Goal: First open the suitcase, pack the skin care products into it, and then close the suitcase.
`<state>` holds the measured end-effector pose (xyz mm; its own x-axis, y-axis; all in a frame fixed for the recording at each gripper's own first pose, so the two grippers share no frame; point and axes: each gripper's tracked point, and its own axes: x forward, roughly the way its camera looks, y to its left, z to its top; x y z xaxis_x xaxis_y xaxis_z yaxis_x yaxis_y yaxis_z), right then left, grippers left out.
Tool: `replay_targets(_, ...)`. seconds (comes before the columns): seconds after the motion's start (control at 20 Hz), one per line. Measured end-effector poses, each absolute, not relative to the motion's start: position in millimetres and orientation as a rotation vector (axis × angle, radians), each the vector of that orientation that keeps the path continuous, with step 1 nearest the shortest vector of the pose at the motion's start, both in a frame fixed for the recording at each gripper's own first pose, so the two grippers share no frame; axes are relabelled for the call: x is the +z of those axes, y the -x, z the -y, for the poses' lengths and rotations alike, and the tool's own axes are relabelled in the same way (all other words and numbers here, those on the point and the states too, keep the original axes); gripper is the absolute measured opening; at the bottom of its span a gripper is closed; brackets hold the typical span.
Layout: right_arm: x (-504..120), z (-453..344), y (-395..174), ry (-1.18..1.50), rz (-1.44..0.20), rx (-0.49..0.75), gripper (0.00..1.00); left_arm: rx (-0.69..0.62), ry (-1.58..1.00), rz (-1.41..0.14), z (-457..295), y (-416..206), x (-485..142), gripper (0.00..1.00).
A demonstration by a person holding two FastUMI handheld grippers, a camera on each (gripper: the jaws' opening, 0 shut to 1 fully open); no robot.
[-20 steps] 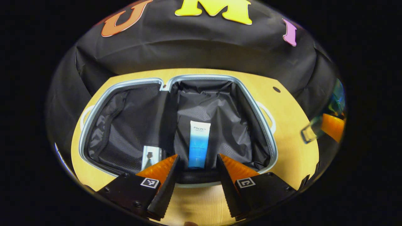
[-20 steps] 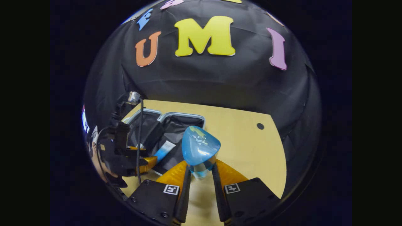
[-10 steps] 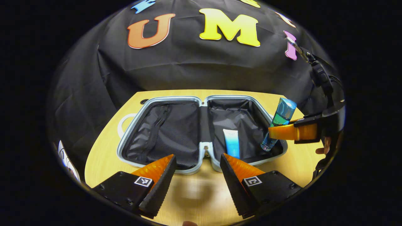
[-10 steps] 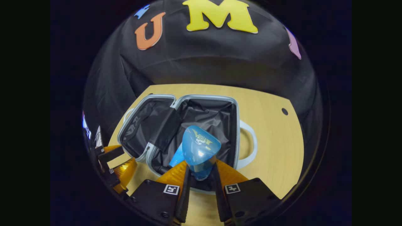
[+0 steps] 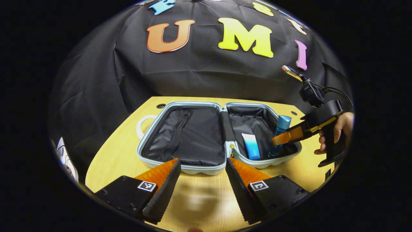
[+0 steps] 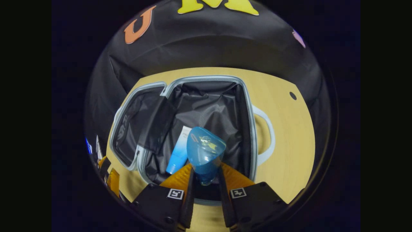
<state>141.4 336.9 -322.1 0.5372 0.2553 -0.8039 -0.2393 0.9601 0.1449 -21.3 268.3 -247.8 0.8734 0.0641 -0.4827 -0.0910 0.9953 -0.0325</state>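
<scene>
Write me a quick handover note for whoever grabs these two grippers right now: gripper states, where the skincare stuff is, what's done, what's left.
Left gripper: open, holding nothing, hovering above the table in front of the suitcase.
Right gripper: shut on the blue bottle, which is down in the suitcase's right half.
Blue-and-white tube: lying in that same half, beside the bottle.
Done: suitcase open flat, tube packed.
Left: release the bottle, withdraw, close the suitcase.

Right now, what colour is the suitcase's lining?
Black lining; the right gripper view shows it best.
</scene>
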Motion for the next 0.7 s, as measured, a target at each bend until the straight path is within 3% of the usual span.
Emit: replay_targets(0.7,-363,-344,-167,-0.092,-1.098,0.158,0.35,0.298,0.148,-0.355,-408,-15,-222,0.89)
